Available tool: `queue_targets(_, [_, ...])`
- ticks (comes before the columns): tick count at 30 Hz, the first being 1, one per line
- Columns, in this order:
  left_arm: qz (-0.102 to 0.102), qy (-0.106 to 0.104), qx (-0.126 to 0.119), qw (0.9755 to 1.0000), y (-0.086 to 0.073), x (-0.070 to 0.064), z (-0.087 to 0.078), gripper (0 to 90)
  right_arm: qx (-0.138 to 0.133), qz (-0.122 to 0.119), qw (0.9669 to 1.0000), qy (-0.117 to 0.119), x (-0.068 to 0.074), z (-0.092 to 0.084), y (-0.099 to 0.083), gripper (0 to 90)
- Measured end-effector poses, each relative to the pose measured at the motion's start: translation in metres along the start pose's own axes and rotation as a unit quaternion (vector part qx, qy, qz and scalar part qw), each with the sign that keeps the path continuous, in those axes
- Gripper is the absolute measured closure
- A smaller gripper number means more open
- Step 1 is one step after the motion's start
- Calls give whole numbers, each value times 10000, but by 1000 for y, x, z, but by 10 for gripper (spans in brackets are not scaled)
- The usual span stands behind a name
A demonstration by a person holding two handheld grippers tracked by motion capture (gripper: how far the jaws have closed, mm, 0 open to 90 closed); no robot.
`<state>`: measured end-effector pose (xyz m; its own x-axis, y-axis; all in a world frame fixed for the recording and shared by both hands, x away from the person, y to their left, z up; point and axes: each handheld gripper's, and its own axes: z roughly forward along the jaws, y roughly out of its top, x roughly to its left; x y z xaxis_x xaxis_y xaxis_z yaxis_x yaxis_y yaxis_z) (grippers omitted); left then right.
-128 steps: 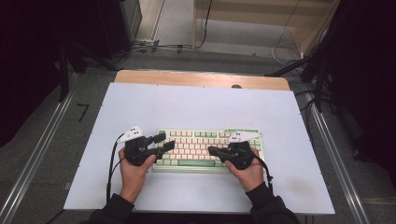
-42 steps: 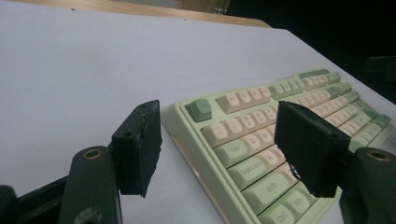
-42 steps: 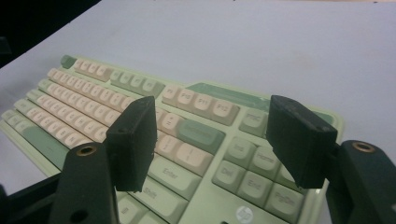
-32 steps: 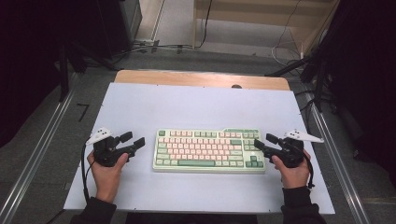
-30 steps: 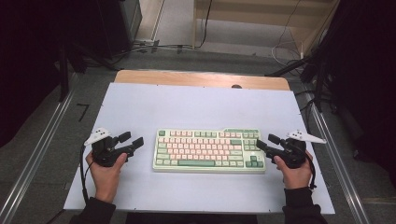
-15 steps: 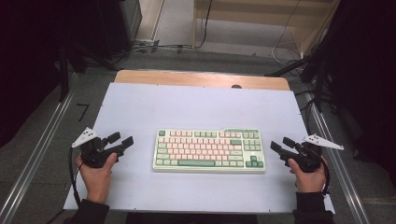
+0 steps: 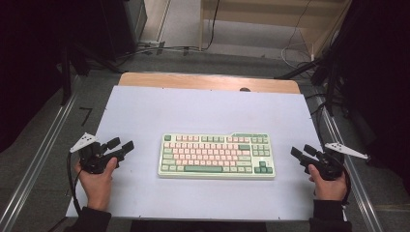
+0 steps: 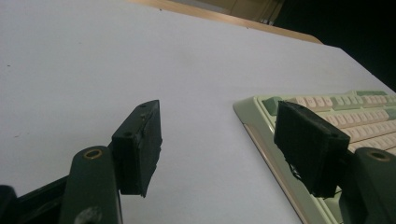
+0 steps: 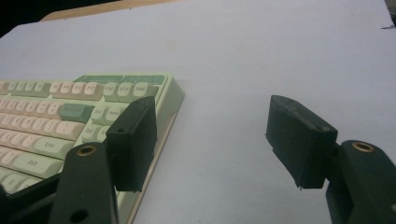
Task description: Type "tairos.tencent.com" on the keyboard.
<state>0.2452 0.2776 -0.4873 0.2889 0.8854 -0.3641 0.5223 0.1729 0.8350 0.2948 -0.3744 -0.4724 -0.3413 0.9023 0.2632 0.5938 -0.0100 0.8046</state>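
1. Keyboard first: a pale green mechanical keyboard with pink, cream and dark green keycaps (image 7: 217,155) lies flat at the middle of the white-topped bench (image 7: 208,106), its long edge parallel to the near edge of the bench.
2. The left gripper (image 7: 121,146), black with a grey three-cornered plate on top, is held in the person's left hand (image 7: 98,181) well to the left of the keyboard, pointing toward it.
3. Its jaws stand wide apart and hold nothing; in the left gripper view the keyboard's left end (image 8: 299,116) shows just behind the right-hand jaw, with bare bench between the two.
4. The right gripper (image 7: 300,152), of the same make, sits in the person's right hand (image 7: 329,183) near the right edge of the bench, clear of the keyboard's right end.
5. Its jaws are also spread wide and empty; in the right gripper view the keyboard's right end (image 9: 93,98) lies behind the left-hand jaw.
6. Neither gripper touches the keyboard.
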Motion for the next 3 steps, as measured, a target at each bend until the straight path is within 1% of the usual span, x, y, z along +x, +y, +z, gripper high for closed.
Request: queue_targets(3, [-45, -26, -26, 10000, 0, 0, -1, 332, 18, -1, 10000, 7, 0, 1, 0, 319])
